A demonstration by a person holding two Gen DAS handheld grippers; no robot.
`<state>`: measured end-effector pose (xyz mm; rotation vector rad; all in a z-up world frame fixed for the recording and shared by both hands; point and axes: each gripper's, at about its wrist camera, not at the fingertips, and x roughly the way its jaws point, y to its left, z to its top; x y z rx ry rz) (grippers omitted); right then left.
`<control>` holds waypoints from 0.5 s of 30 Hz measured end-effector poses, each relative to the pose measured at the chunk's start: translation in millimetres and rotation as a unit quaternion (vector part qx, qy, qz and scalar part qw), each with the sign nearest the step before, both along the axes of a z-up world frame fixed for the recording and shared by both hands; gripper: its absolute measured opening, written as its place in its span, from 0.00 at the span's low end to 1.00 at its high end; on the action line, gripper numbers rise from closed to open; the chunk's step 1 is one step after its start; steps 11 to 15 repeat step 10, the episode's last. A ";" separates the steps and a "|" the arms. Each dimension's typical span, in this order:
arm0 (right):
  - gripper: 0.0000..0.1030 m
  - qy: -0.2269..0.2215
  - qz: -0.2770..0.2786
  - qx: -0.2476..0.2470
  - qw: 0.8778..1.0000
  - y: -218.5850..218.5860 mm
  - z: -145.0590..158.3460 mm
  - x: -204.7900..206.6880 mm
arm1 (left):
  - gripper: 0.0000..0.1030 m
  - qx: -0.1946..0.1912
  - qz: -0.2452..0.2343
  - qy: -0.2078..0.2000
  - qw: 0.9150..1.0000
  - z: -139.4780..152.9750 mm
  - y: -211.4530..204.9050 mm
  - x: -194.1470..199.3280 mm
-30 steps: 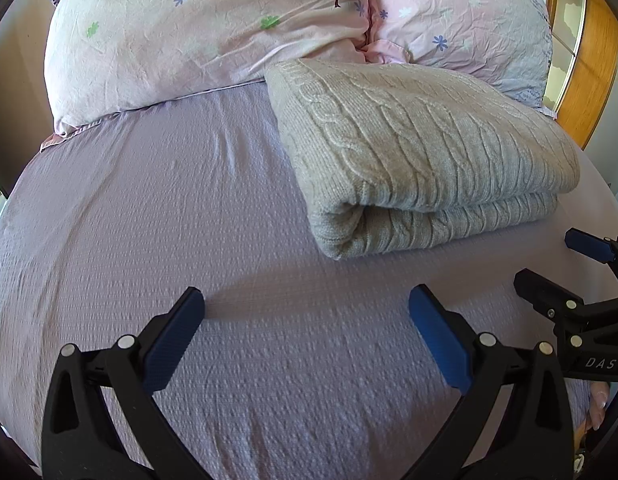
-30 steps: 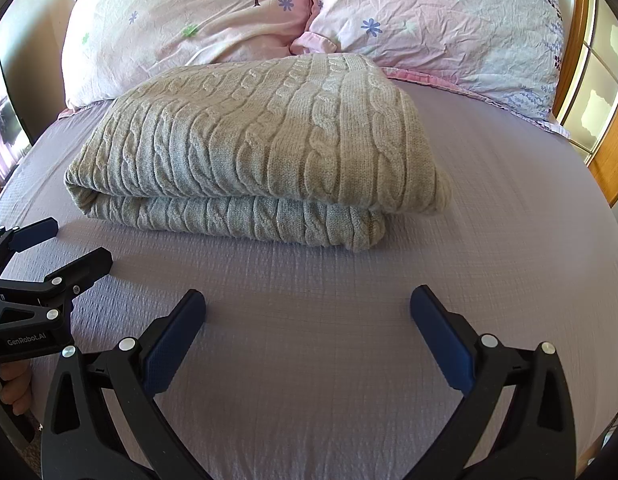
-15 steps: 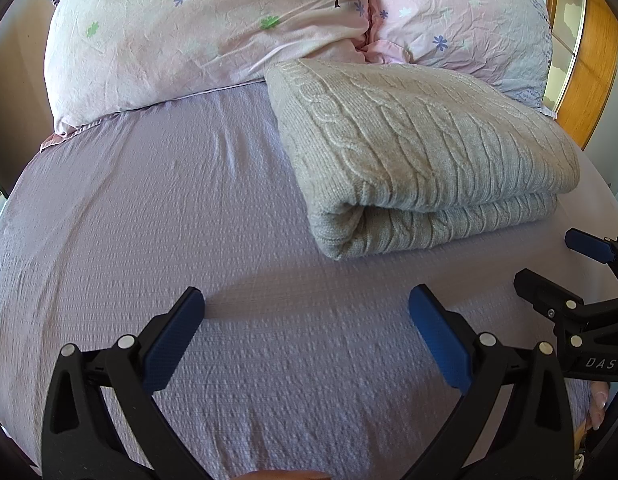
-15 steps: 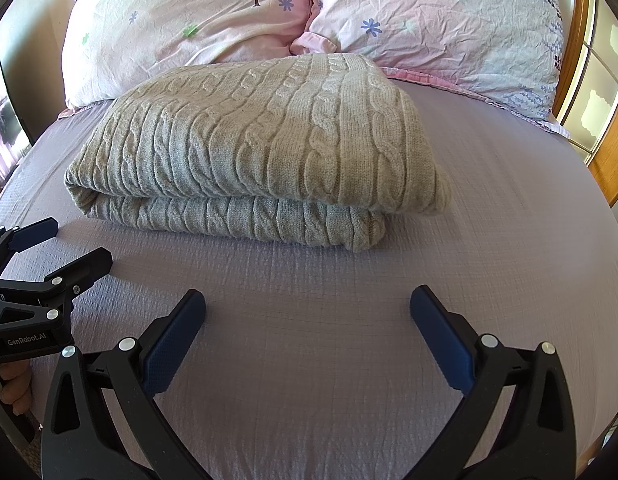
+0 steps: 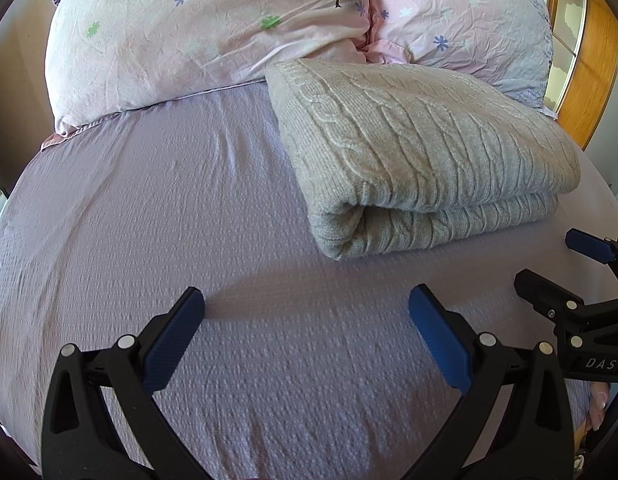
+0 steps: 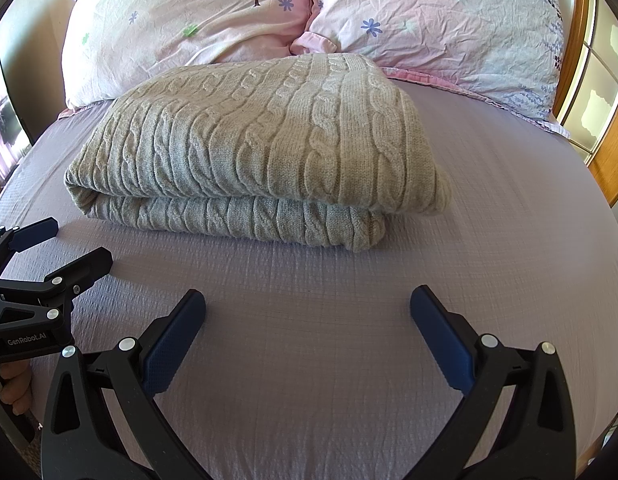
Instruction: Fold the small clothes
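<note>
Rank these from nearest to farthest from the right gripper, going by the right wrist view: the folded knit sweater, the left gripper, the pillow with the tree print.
From the right gripper:
1. Left gripper, just to its left.
2. Folded knit sweater, ahead on the bed.
3. Tree-print pillow, behind the sweater at the headboard.

Sunlit lilac bed [image 6: 509,240], two floral pillows [image 5: 213,28], wooden headboard [image 5: 593,72].

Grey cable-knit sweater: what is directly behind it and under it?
Behind the folded sweater two floral pillows lean at the bed's head. Under it lies the lilac sheet; anything between its layers is hidden.
</note>
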<state>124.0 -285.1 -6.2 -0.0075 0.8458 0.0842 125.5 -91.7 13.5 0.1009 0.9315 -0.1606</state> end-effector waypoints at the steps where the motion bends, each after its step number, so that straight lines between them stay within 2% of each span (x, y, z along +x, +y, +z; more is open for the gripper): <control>1: 0.99 0.000 0.000 0.000 1.000 0.0 0.0 0.0 | 0.98 0.000 0.000 0.000 1.000 0.1 0.3 0.4; 15: 0.99 0.000 0.000 0.000 1.000 0.1 -0.1 0.1 | 0.98 0.000 -0.001 0.000 1.000 0.4 0.7 1.9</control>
